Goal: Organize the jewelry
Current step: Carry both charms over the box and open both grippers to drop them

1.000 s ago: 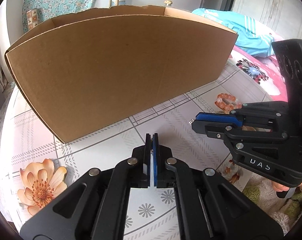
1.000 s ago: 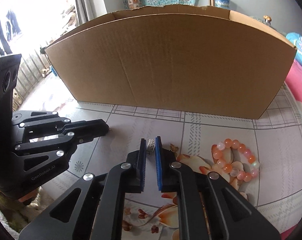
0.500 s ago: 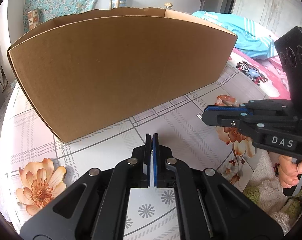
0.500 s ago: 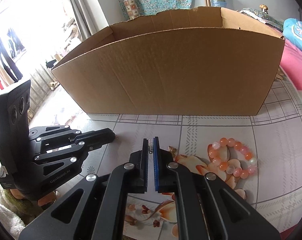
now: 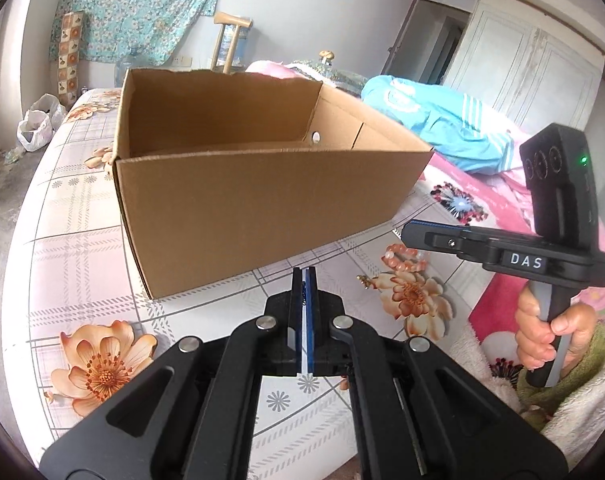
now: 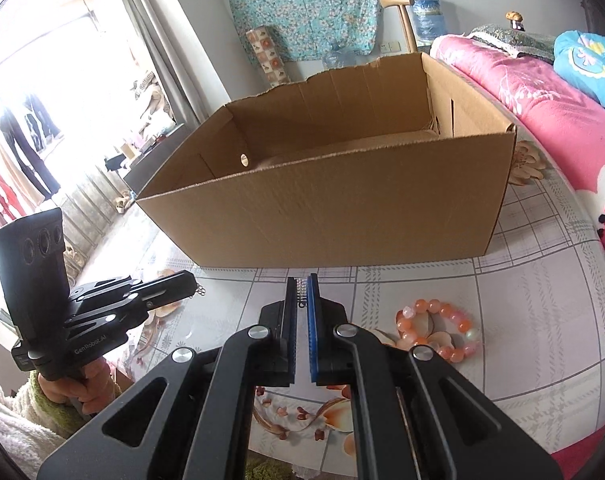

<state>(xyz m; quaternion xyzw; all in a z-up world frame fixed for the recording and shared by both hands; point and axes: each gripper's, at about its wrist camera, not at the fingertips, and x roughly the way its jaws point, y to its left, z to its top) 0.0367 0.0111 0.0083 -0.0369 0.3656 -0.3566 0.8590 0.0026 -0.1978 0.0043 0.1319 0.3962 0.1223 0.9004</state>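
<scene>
An open cardboard box (image 5: pixel 262 208) stands on the flowered tablecloth; it also shows in the right wrist view (image 6: pixel 342 208). My left gripper (image 5: pixel 304 280) is shut on a small dark chain piece, raised in front of the box; its tip shows in the right wrist view (image 6: pixel 190 292) with a little chain hanging out. My right gripper (image 6: pixel 302 284) is shut on a small silver ring with stones, raised before the box; it shows from the side in the left wrist view (image 5: pixel 406 232). An orange bead bracelet (image 6: pixel 438 330) lies on the table to the right, also seen in the left wrist view (image 5: pixel 402 258).
A small gold trinket (image 5: pixel 364 280) lies on the cloth near the bracelet. Pink bedding (image 6: pixel 542 96) and a blue garment (image 5: pixel 442 120) lie behind and right of the box. The table edge (image 5: pixel 30 280) runs along the left.
Both grippers have risen, so the box's inside now shows. The right gripper lifted the silver ring off the table. The left gripper stays shut.
</scene>
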